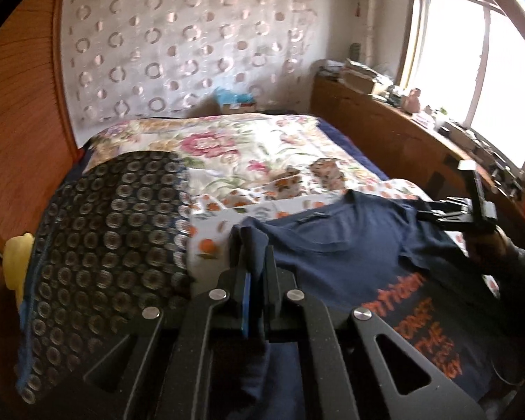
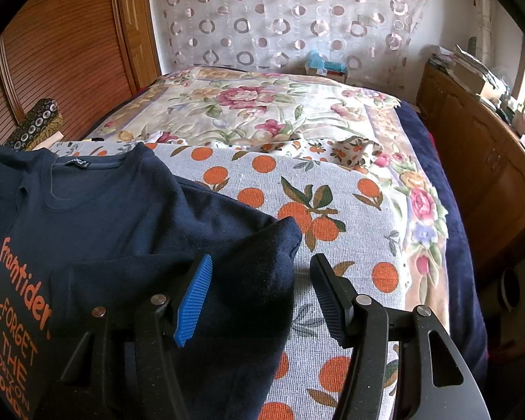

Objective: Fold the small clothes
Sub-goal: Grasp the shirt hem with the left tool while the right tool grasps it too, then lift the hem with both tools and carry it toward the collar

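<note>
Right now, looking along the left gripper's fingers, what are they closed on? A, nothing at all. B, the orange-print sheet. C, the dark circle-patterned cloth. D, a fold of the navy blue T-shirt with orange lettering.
D: the left gripper has its fingers pinched together on a raised fold of the navy blue T-shirt with orange lettering, with navy cloth showing between and below them.

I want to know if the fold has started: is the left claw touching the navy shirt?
Touching. The left wrist view shows the left claw shut on a fold of the navy shirt, cloth pinched between its fingers.
</note>
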### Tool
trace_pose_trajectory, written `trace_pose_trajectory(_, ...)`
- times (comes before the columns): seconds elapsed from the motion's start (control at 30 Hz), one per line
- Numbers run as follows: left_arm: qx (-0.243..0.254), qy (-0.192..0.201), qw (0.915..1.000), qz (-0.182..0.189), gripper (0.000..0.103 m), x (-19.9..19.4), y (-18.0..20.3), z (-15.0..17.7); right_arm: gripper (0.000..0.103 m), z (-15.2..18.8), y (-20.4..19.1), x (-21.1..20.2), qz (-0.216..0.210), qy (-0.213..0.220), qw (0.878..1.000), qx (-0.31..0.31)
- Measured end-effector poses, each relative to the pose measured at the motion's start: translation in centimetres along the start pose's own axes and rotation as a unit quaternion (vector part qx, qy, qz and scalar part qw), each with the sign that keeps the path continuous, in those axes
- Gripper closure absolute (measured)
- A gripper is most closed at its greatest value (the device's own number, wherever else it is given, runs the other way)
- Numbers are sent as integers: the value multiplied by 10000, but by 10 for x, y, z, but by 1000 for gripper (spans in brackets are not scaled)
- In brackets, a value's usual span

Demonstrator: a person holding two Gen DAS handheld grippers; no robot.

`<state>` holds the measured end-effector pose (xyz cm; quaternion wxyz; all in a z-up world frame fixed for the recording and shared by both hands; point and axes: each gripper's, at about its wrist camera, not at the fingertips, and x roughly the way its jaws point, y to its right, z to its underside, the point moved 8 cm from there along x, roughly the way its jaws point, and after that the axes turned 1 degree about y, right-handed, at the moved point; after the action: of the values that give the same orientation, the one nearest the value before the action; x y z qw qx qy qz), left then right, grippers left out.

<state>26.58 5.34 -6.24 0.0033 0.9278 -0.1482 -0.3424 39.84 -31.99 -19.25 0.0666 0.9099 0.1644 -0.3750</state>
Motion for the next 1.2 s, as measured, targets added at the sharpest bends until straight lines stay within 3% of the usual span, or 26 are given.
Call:
trace_pose_trajectory(0.2,77,-16,9999,95,97,-3,15,14,37,0,3,1,-65,-16,10000,52)
trace_pose_trajectory(0.4,66,11,9999,141,97,-15,22,26,38,0,0,2,-14,-17,10000,0)
trace_pose_trajectory(0.47,79,22,9999,135,97,-19,23,29,51,0,-3,0,-107,14,9999,-40)
trace_pose_trajectory(0.53,102,46,9999,112,97,-24,25,31,78,1,-8,-2,-230,24,9997,-95)
trace_pose_trajectory(0.6,119,88,9998,114,97,-31,28,33,95,3,-14,-4,-324,-45,9993,-167)
trace_pose_trajectory(0.7,177,181,9996,109,98,-42,34,35,96,3,-22,-19,-199,118,9993,-304)
trace_pose_trajectory(0.93,240,441,9987,59,98,-76,40,38,96,4,-37,-92,-189,958,9947,-331)
trace_pose_trajectory(1.2,137,768,9969,-124,98,-122,25,54,96,46,-43,-168,-209,1538,9871,-399)
